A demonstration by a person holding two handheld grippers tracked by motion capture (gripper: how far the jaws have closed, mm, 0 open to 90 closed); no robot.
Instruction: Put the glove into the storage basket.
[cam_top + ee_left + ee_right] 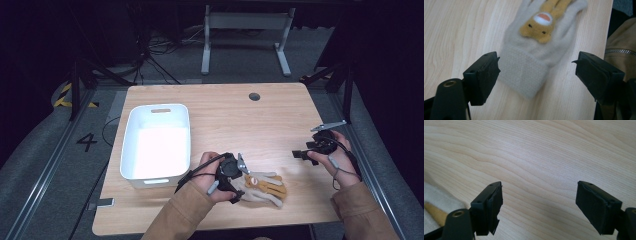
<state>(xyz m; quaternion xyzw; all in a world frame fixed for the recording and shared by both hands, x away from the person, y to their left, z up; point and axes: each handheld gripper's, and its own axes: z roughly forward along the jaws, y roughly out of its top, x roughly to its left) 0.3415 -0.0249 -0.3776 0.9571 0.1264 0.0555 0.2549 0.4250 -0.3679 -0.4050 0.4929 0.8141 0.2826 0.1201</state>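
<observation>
A: Entry. Glove [262, 186] lies flat on the table [225, 120], lower centre of the high view, near the front edge. Beige fleece, brown animal face on the back. A second beige piece seems to lie under or beside it; I cannot tell whether it is a pair.

B: Left tool [536, 66]?

A: Jaws spread wide, one on each side of the glove's cuff [521, 75] in the left gripper view. The left pad sits just beside the cuff edge, the right pad stands well apart from it. No squeeze on the fabric.

B: Right tool [539, 195]?

A: Also wide open, nothing between the jaws but bare wood. In the high view it hangs at the right edge of the frame [307, 150], well apart from the glove.

B: Step in hand?

A: I judge it the approach for a pick at the cuff. Grasp not yet made.

B: Next move?

A: Lower the left tool until the pads straddle the cuff, then close. Fleece is soft and thin, so the pads likely need to go right down to the wood to catch it. The bin [156, 142], white and empty at left of centre, looks the probable destination.
</observation>
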